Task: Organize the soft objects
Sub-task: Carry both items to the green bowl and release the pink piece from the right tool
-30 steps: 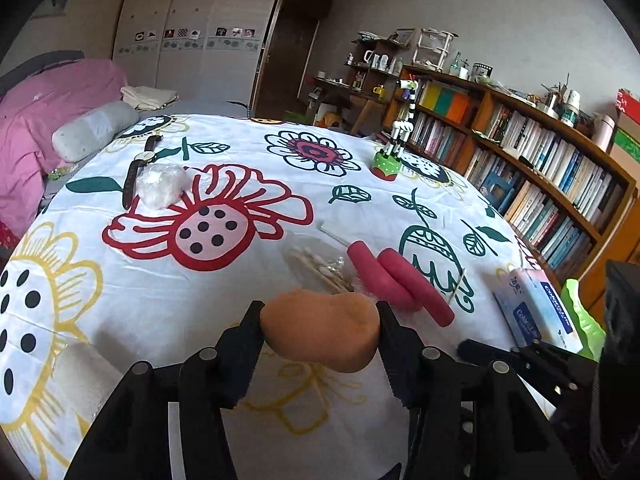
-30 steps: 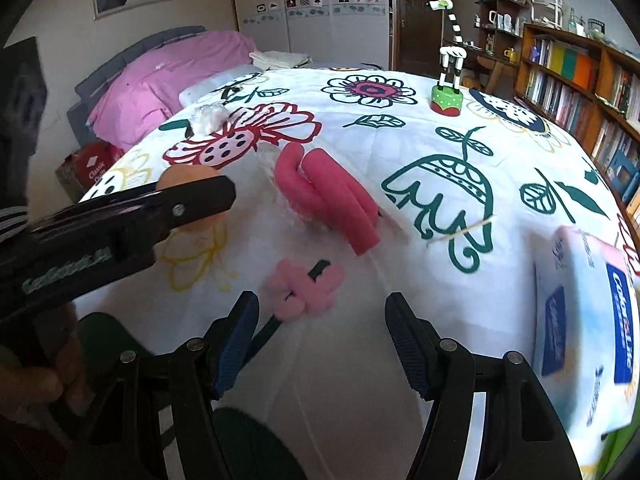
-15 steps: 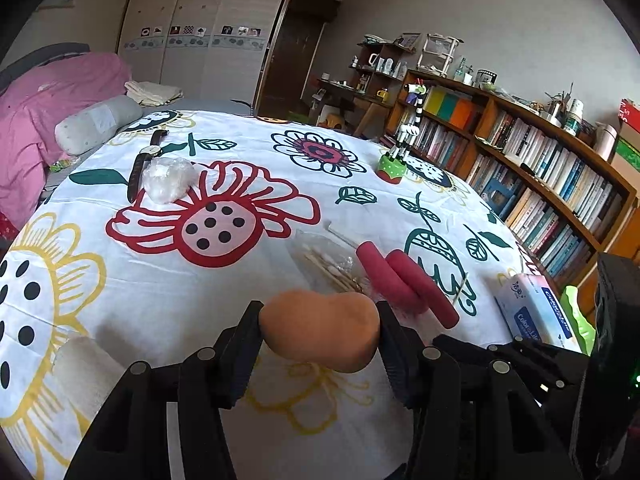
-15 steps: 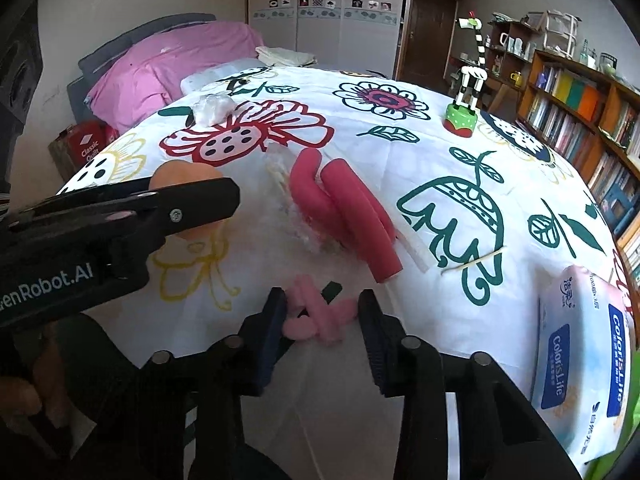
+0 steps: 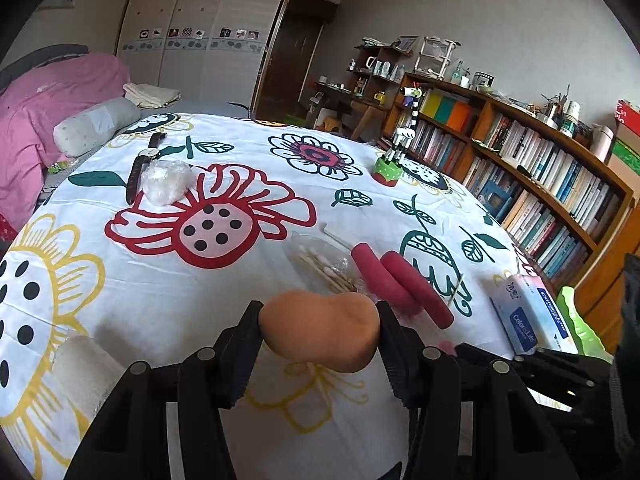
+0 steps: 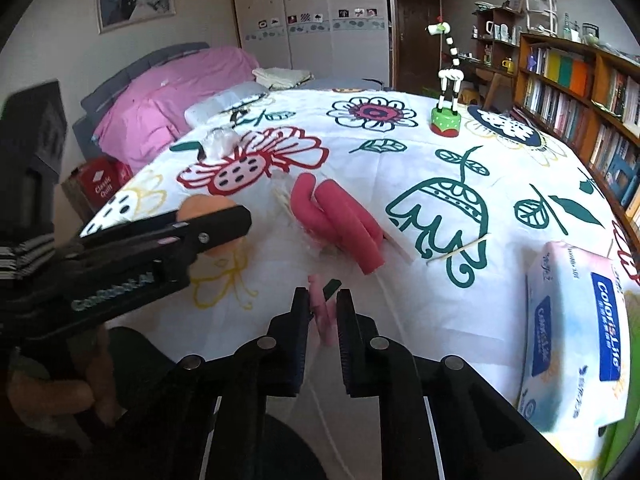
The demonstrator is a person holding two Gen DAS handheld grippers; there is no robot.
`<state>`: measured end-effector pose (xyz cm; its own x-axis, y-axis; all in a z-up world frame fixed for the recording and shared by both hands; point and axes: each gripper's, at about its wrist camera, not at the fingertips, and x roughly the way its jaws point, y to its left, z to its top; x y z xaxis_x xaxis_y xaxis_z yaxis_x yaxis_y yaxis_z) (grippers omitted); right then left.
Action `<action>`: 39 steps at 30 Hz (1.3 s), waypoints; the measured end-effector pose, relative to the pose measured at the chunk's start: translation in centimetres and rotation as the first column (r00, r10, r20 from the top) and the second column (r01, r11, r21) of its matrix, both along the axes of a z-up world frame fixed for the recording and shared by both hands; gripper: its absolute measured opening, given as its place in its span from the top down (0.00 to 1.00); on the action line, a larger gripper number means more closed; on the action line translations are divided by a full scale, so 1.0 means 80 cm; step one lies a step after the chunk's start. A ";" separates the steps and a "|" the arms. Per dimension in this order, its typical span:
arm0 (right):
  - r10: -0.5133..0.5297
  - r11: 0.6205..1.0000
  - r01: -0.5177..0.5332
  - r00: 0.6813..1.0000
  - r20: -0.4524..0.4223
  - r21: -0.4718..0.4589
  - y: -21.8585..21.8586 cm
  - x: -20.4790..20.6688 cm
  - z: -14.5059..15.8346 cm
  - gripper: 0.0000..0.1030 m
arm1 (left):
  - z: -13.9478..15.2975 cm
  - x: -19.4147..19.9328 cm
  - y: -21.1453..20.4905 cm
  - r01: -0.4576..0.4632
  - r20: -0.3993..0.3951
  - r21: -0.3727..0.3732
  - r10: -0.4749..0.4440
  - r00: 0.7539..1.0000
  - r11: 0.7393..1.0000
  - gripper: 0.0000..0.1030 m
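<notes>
Home bedroom: bed (image 6: pixel 168 92) with pink quilt, white wardrobe (image 5: pixel 200 36), wooden bookshelf (image 5: pixel 532 168) full of books.

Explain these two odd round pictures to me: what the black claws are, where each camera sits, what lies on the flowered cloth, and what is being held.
There is no robot here. A person holds a hand-held gripper in each hand, and a wide-angle camera on each looks forward along its two black fingers.

The left camera's picture shows the left hand-held gripper gripping a soft orange sponge.

The right camera's picture shows the right hand-held gripper with its jaws closing on a small pink fuzzy flower that sits between them.

On the flowered cloth lie two red foam rollers, a bag of cotton swabs, a crumpled clear bag, a wristwatch, a toy zebra and a tissue pack.
</notes>
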<state>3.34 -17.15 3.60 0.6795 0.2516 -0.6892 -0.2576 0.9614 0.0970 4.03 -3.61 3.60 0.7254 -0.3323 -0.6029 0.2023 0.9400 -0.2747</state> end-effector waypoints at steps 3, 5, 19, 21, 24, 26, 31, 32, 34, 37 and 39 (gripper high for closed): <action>-0.008 1.000 0.007 1.000 0.013 0.029 -0.005 -0.010 0.009 0.86 | 0.001 -0.001 -0.001 0.002 0.004 -0.001 -0.002 1.000 1.000 0.44; -0.018 0.999 0.017 1.000 0.020 0.040 -0.009 -0.016 0.015 0.86 | 0.001 -0.002 -0.001 0.004 0.005 -0.002 -0.004 1.000 1.000 0.44; -0.104 0.989 0.094 0.991 0.085 0.115 -0.046 -0.055 0.047 0.86 | 0.008 -0.009 -0.016 0.032 0.025 0.044 -0.033 0.999 0.999 0.44; -0.113 0.988 0.101 0.989 0.096 0.121 -0.052 -0.060 0.052 0.86 | 0.010 -0.012 -0.021 0.041 0.027 0.057 -0.042 0.999 0.998 0.44; -0.126 0.985 0.112 0.986 0.105 0.131 -0.060 -0.068 0.056 0.86 | 0.014 -0.016 -0.029 0.056 0.033 0.071 -0.058 0.998 0.996 0.44; -0.135 0.983 0.120 0.985 0.108 0.139 -0.066 -0.072 0.059 0.86 | 0.015 -0.019 -0.033 0.064 0.035 0.079 -0.067 0.997 0.995 0.44; -0.163 0.977 0.142 0.979 0.125 0.160 -0.084 -0.085 0.065 0.86 | 0.019 -0.026 -0.047 0.086 0.035 0.095 -0.089 0.995 0.992 0.44; -0.167 0.976 0.146 0.978 0.128 0.162 -0.087 -0.088 0.066 0.86 | 0.020 -0.027 -0.049 0.089 0.036 0.098 -0.093 0.995 0.991 0.44; -0.184 0.972 0.161 0.974 0.130 0.169 -0.096 -0.094 0.067 0.86 | 0.021 -0.030 -0.055 0.100 0.037 0.104 -0.104 0.994 0.990 0.44; -0.213 0.965 0.189 0.969 0.126 0.180 -0.111 -0.103 0.066 0.86 | 0.023 -0.033 -0.063 0.120 0.036 0.111 -0.125 0.992 0.987 0.44; -0.236 0.959 0.211 0.964 0.123 0.189 -0.123 -0.109 0.065 0.86 | 0.024 -0.037 -0.069 0.134 0.037 0.116 -0.139 0.990 0.984 0.44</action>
<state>-5.38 -27.01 8.83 0.8202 0.1884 -0.5402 -0.0615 0.9678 0.2442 1.07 -9.14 5.55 0.7047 -0.3618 -0.6103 0.3406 0.9271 -0.1564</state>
